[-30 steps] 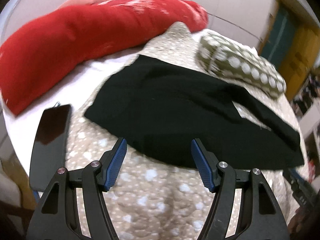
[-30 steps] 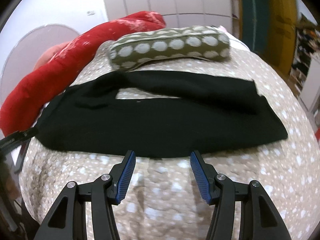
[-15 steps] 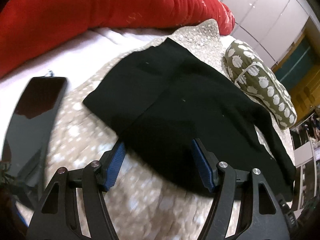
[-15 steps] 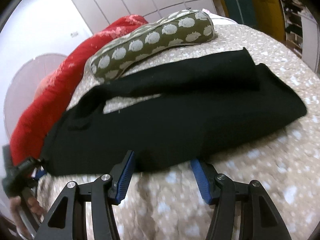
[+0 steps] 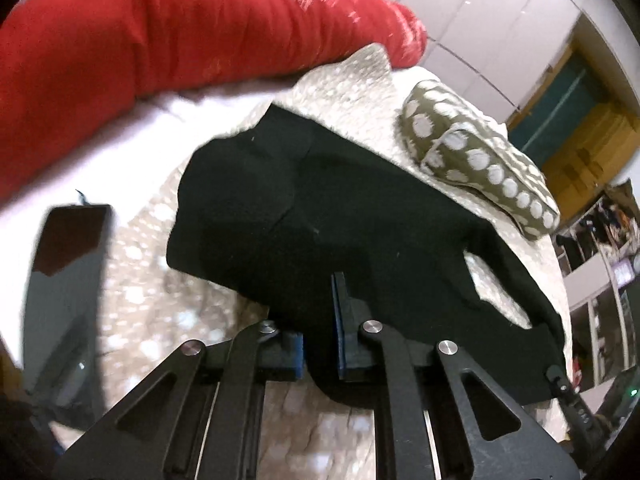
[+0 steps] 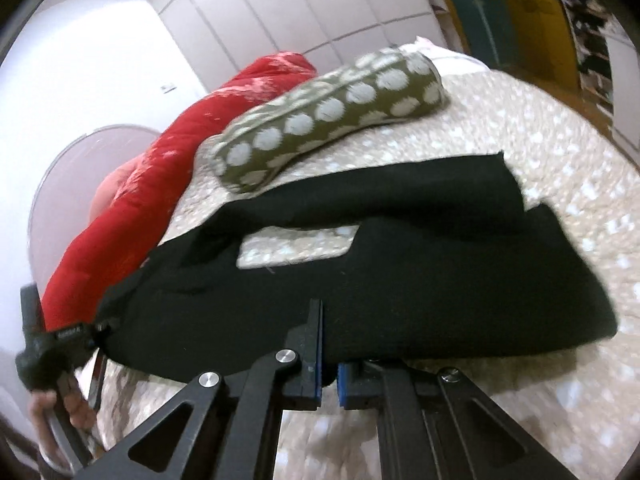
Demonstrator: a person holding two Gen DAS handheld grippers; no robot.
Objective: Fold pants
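Note:
Black pants (image 5: 320, 216) lie spread on a beige spotted bedspread (image 5: 168, 320), waist end at the left, legs running right. My left gripper (image 5: 320, 344) is shut on the near edge of the pants close to the waist end. In the right wrist view the pants (image 6: 400, 280) show both legs with a gap of bedspread between them. My right gripper (image 6: 329, 364) is shut on the near edge of the near leg. The left gripper also shows at the left of the right wrist view (image 6: 60, 344), held by a hand.
A long red pillow (image 5: 160, 40) lies at the back left. A green pillow with white dots (image 5: 480, 152) lies behind the pants; it also shows in the right wrist view (image 6: 328, 116). A dark phone (image 5: 60, 280) lies on the bed at the left.
Both grippers have moved forward onto the near edge of the pants and closed on the fabric. One second ago both were open in front of the pants.

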